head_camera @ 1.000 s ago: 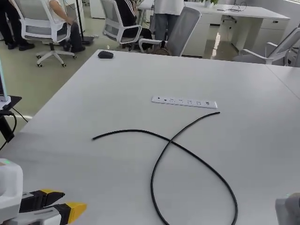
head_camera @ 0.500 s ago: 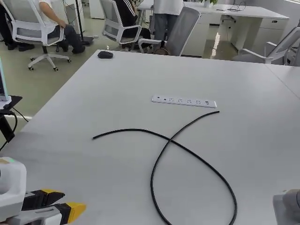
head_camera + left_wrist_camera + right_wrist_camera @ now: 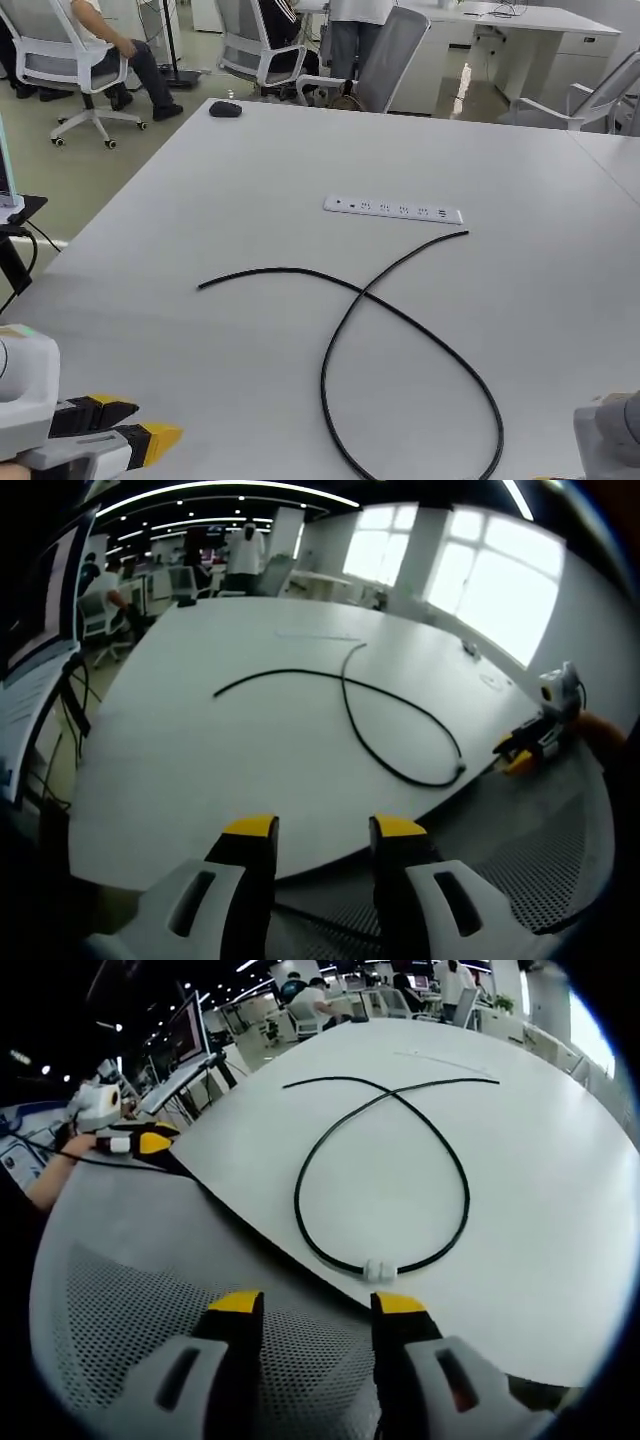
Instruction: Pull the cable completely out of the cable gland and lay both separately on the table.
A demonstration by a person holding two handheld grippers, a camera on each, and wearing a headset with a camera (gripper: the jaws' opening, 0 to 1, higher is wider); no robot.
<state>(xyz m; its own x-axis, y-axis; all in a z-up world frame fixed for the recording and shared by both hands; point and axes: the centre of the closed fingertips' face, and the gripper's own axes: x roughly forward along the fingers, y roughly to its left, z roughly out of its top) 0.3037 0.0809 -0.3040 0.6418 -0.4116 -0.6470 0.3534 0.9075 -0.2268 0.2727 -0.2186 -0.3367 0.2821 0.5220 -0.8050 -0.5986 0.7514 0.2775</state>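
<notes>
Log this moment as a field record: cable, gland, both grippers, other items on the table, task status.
cable: black, lying on the white table in one loop that crosses itself
cable gland: white, on the cable at the near side of the loop, close to the table edge
left gripper: open, holding nothing, short of the table edge
right gripper: open, holding nothing, facing the cable gland
other items: power strip, mouse
task status: cable not yet pulled out

The cable (image 3: pixel 362 293) lies looped across itself in the middle of the counter (image 3: pixel 250 180), its cable gland (image 3: pixel 380 1270) by the near edge, a power strip (image 3: pixel 393 210) just behind the loop, and a mouse (image 3: pixel 225 109) at the far left corner.
</notes>
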